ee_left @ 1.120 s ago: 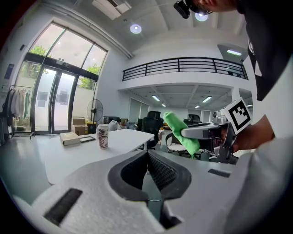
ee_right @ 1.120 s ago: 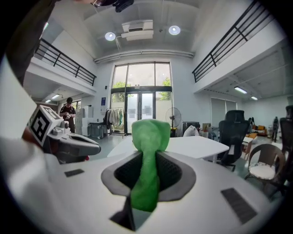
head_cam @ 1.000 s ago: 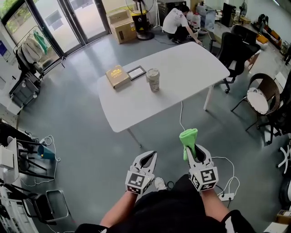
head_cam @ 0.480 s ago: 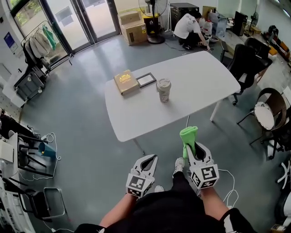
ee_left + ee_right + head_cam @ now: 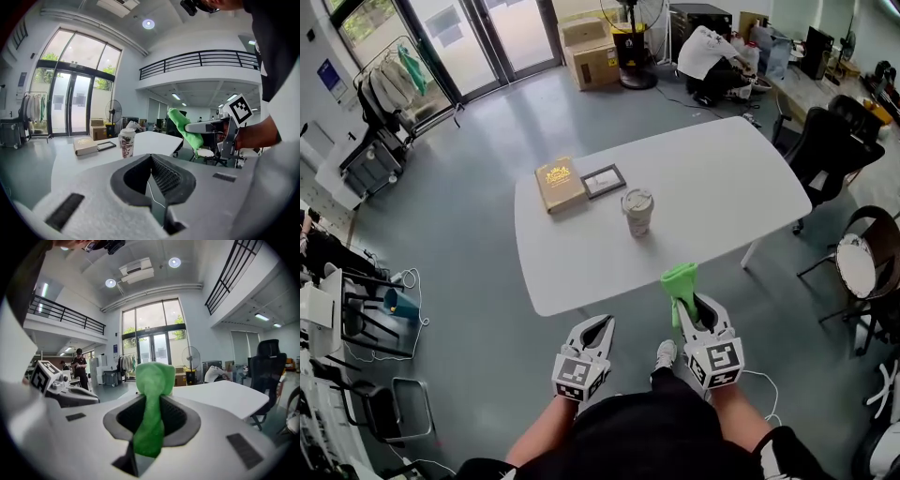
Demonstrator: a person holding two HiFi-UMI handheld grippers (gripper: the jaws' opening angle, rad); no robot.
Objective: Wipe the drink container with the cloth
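Green cloth [image 5: 679, 279] stood pinched in the right gripper [image 5: 692, 305], whose jaws were clenched on the fabric, near the front edge of the white desk [image 5: 741, 169]; the left gripper [image 5: 600, 324] hung beside it, jaws closed on nothing; the drink container [image 5: 637, 212], a lidded paper cup, stood upright mid-desk near 1 book [image 5: 559, 184] and 1 small frame [image 5: 604, 181], well apart from both grippers.
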